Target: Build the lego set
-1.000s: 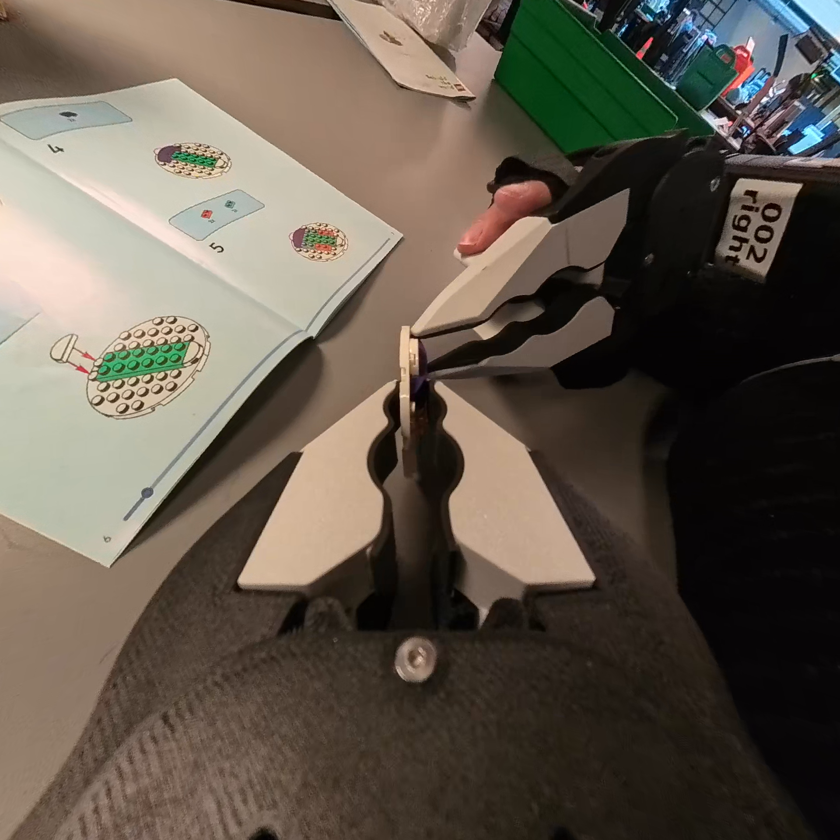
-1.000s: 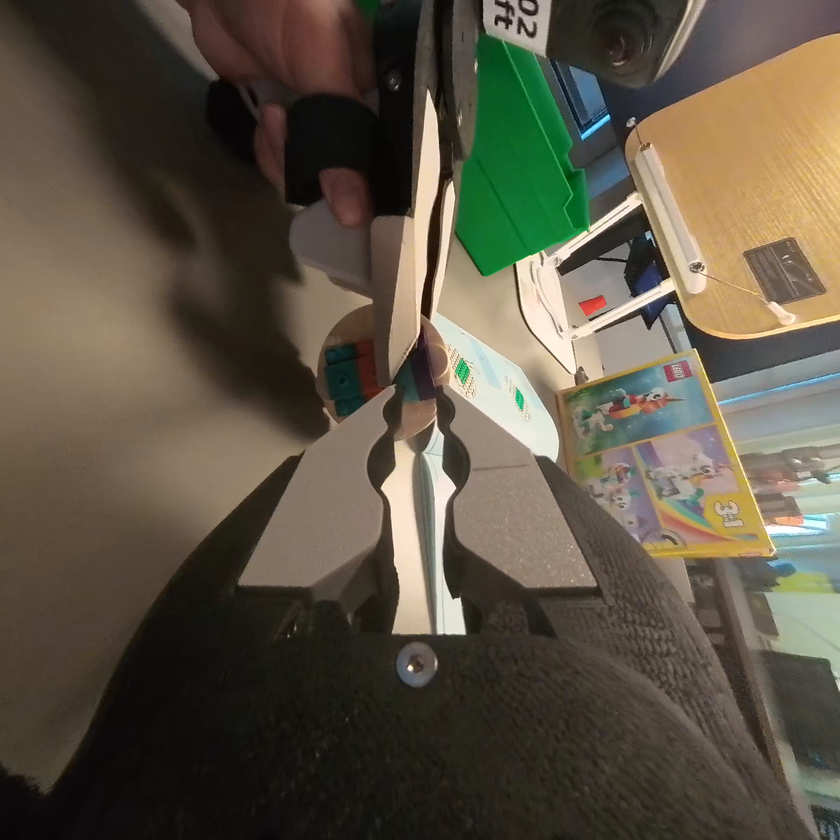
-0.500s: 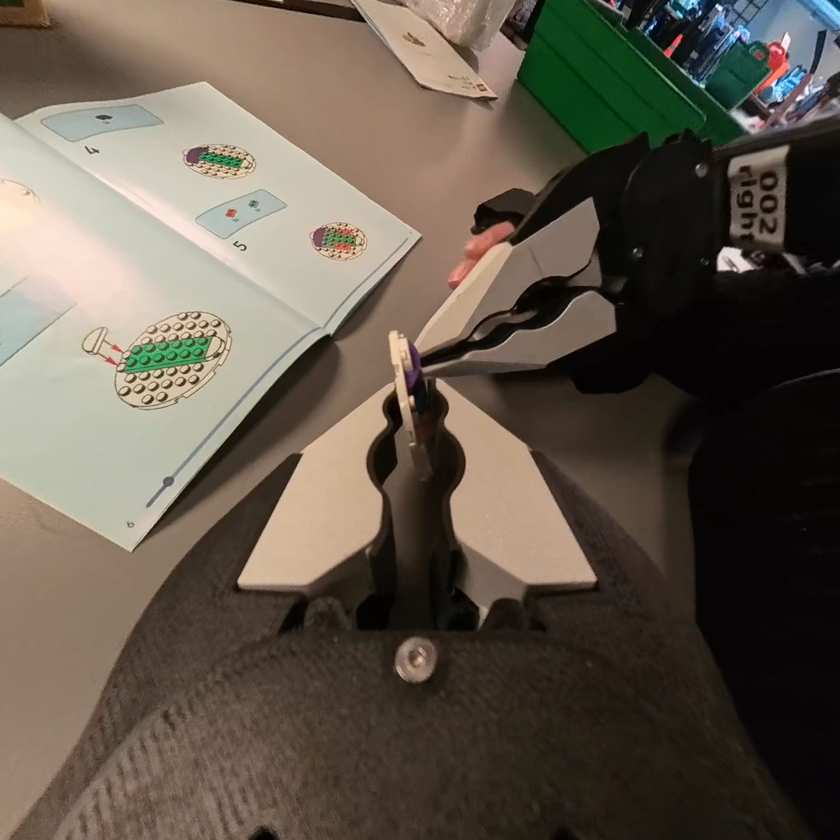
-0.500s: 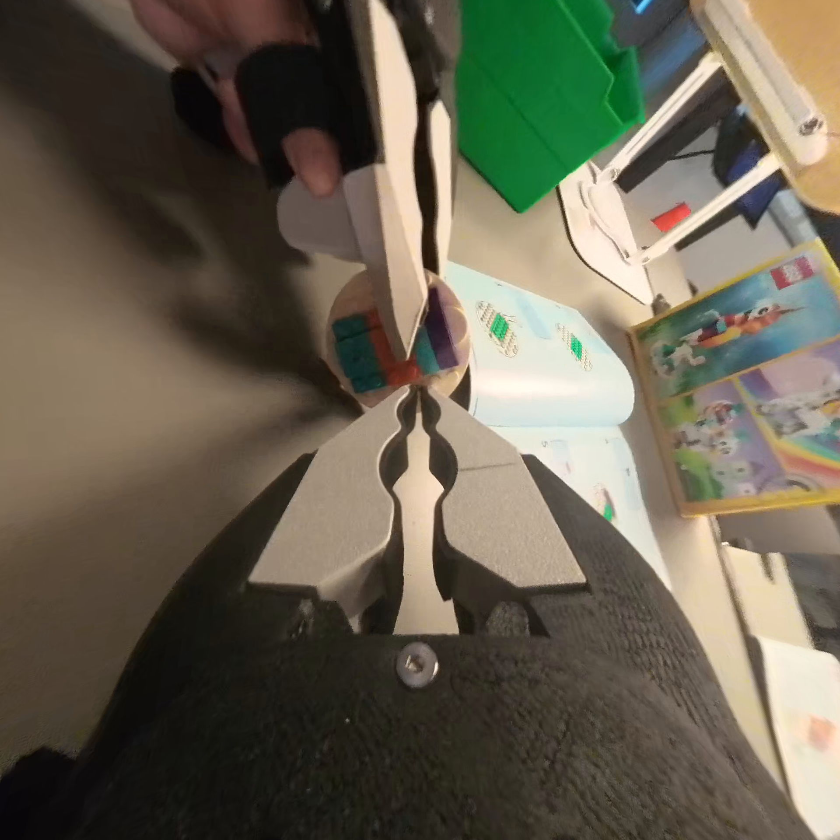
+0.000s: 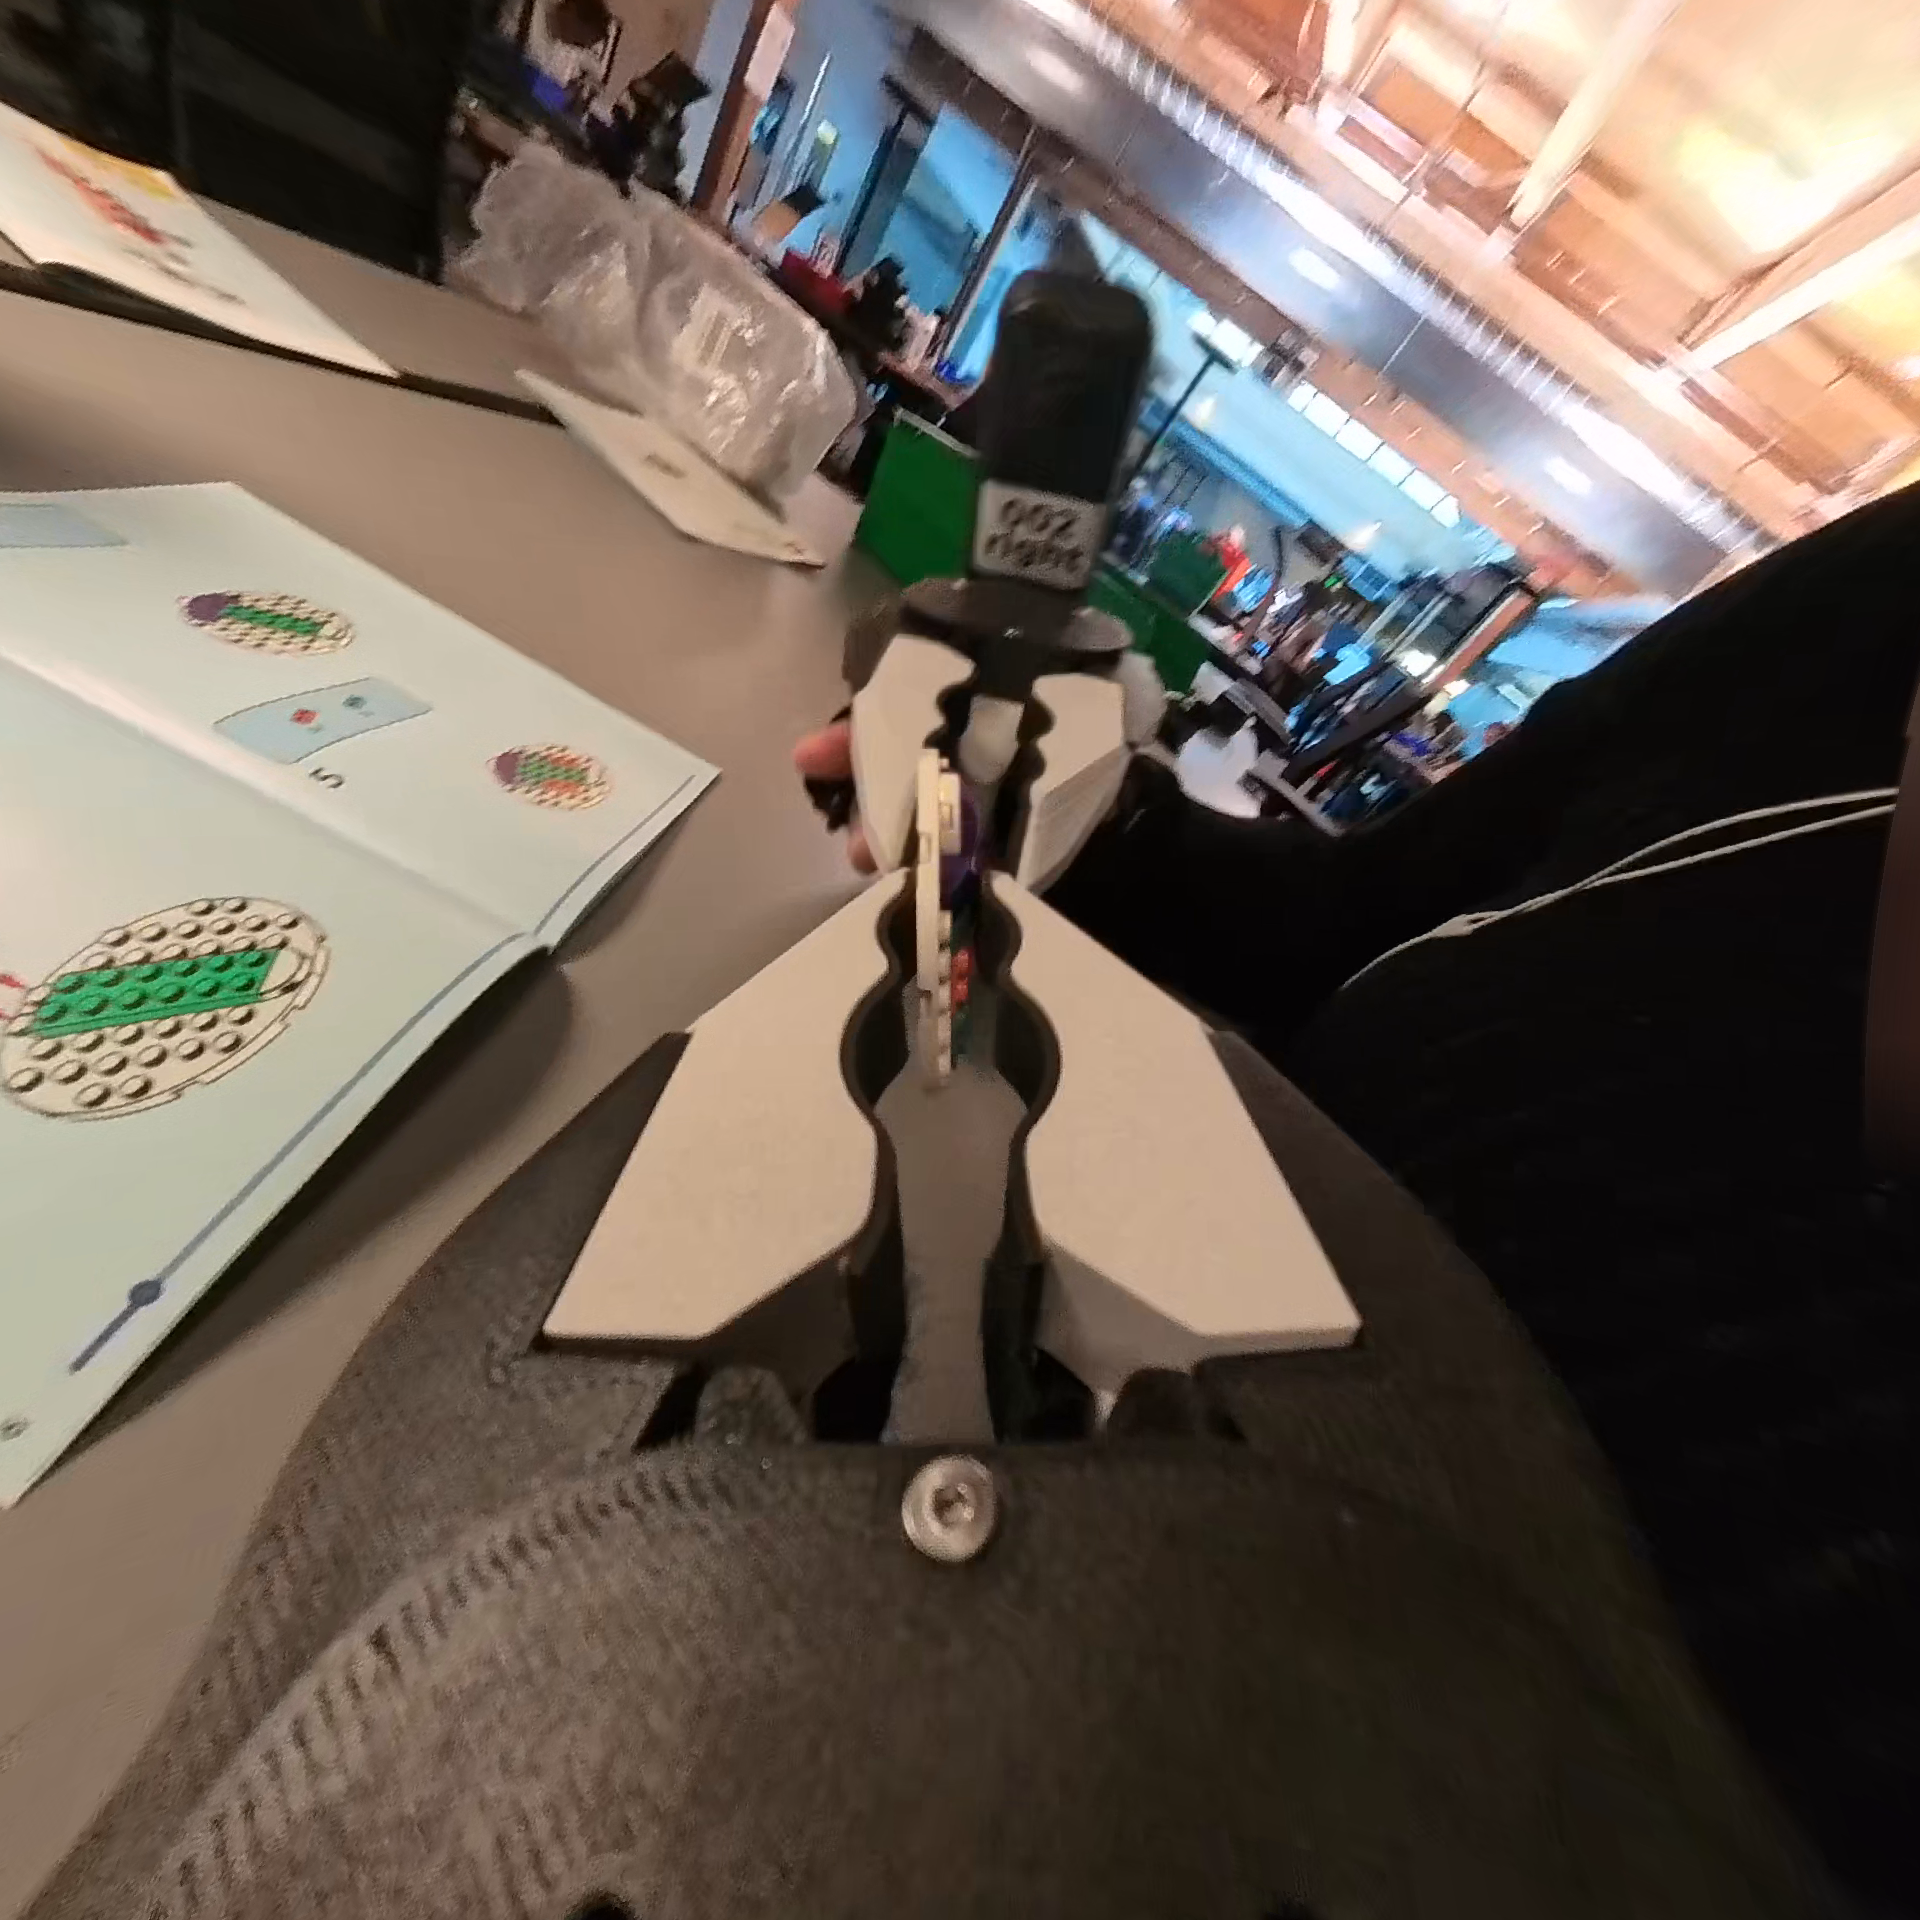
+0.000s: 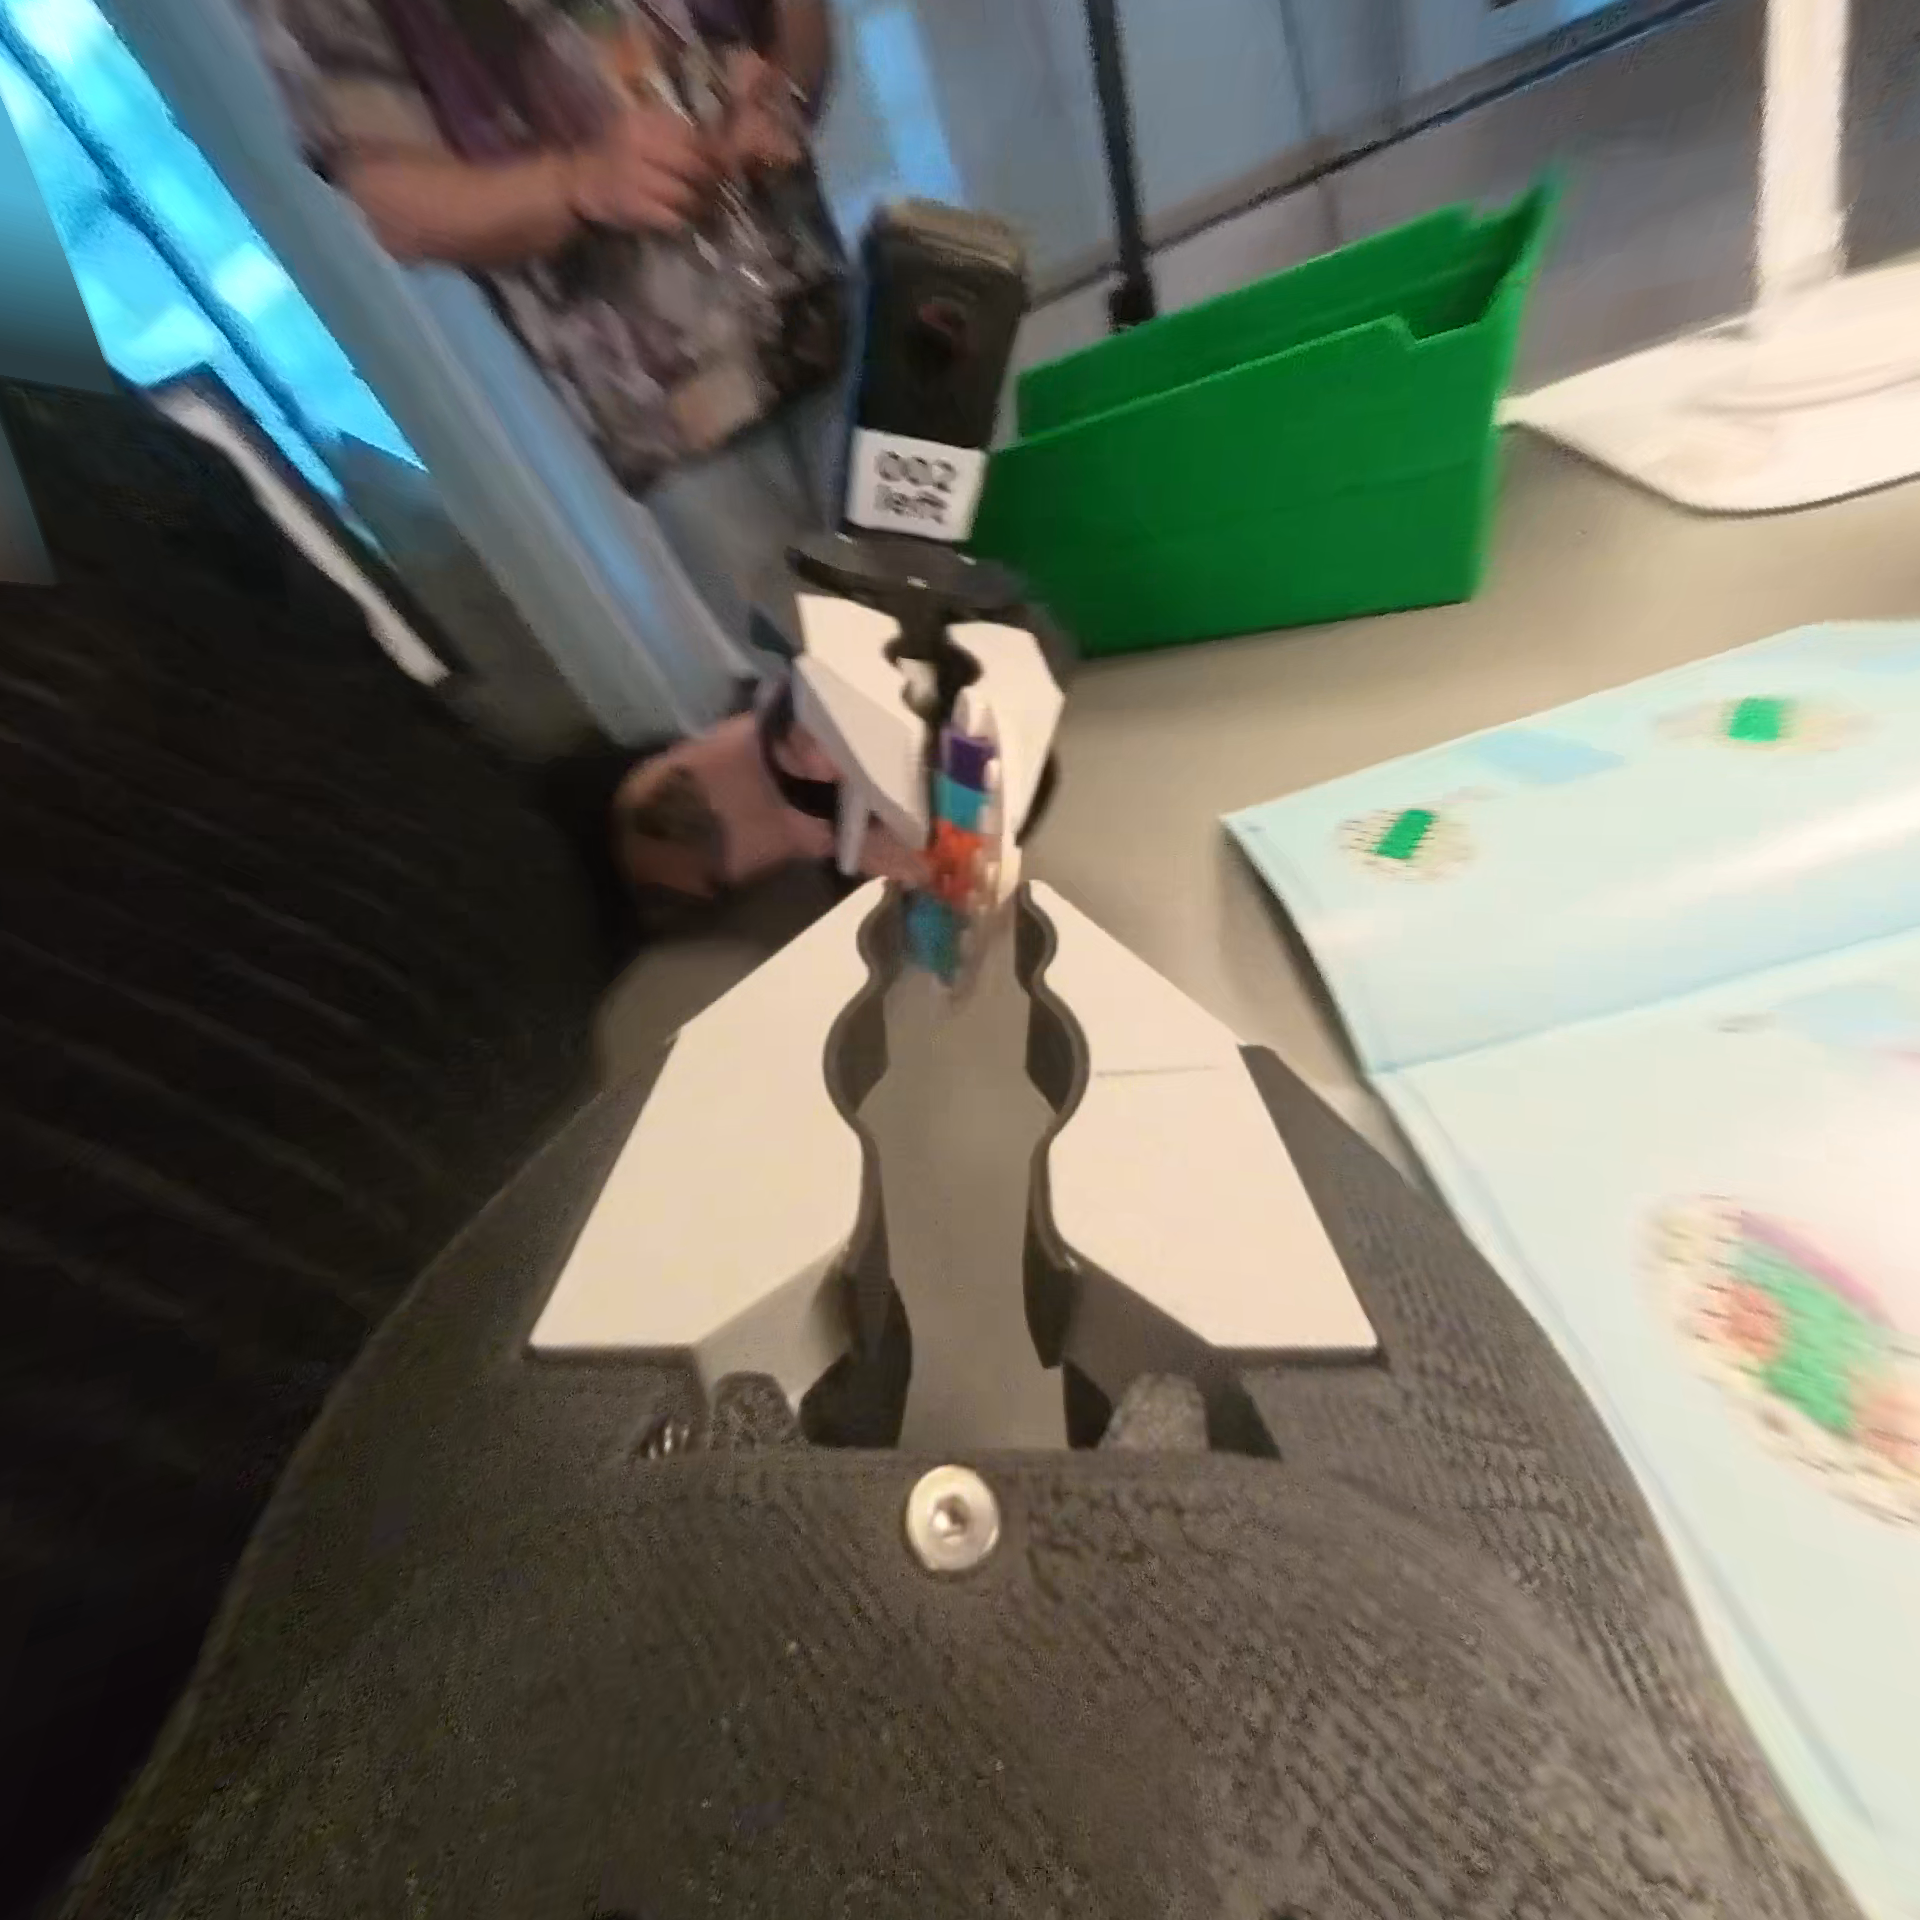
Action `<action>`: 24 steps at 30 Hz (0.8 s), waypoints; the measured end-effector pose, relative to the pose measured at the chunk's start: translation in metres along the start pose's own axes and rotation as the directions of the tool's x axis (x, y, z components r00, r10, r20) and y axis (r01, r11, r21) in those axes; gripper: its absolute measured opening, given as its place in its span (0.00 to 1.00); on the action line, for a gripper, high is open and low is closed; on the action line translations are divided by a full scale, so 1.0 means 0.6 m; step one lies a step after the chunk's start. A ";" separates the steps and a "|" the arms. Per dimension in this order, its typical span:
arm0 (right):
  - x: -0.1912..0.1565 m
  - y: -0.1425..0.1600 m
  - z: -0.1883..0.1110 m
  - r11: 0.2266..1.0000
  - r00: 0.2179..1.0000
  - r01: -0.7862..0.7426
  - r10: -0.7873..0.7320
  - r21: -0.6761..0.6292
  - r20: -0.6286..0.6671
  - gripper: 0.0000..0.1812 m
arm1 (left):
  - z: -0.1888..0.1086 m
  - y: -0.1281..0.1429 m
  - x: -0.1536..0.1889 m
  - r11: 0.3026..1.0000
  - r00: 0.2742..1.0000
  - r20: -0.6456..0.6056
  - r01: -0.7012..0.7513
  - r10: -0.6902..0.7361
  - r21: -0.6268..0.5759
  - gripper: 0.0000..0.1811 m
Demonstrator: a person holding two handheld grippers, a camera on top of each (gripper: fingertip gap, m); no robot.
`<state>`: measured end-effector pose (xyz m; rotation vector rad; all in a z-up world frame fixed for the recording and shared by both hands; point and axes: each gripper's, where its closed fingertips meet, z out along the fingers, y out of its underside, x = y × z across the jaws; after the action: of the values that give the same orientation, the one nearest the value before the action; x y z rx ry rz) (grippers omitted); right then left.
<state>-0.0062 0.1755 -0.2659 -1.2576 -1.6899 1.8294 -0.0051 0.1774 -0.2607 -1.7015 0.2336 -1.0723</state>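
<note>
My left gripper [image 5: 948, 881] is shut on a round tan studded plate [image 5: 932, 935], held edge-on above the grey table. Purple, teal and red bricks [image 6: 940, 862] sit on the plate's face. My right gripper [image 6: 956, 894] faces the left one head-on and is open. Its fingertips [image 6: 883, 904] stand on either side of the plate's free end. I cannot tell if they touch it. The right gripper also shows in the left wrist view [image 5: 966, 831], and the left gripper in the right wrist view [image 6: 935, 842]. Both views are blurred.
An open light-blue instruction booklet [image 5: 260, 831] lies on the table [image 5: 644, 613] beside the grippers; it also shows in the right wrist view [image 6: 1610, 935]. A green bin [image 6: 1299, 499], a plastic bag [image 5: 675, 312] and another booklet [image 5: 707, 488] lie farther back. A person [image 6: 623, 208] stands beyond. Less than 4 cm separates the two grippers' tips.
The right gripper has opened and swung from the side to face the left gripper head-on. Both grippers have tilted up. The plate stays in the left gripper.
</note>
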 end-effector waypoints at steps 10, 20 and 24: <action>-0.007 -0.025 -0.003 0.963 0.961 -0.247 0.230 0.111 0.152 0.03 | 0.000 -0.020 0.009 0.990 0.990 -0.082 0.118 -0.111 0.078 0.05; -0.026 0.008 -0.014 0.975 0.959 -0.190 0.209 -0.115 0.192 0.03 | 0.014 0.030 0.017 0.990 0.995 -0.085 0.047 -0.059 -0.135 0.16; 0.000 0.003 -0.013 0.987 0.984 -0.148 0.153 -0.063 0.090 0.04 | 0.022 0.030 0.003 0.991 0.997 -0.022 0.065 -0.068 -0.121 0.06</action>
<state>0.0004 0.1799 -0.2671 -1.3761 -1.7502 1.9685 0.0116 0.1777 -0.2752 -1.8147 0.2641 -1.1495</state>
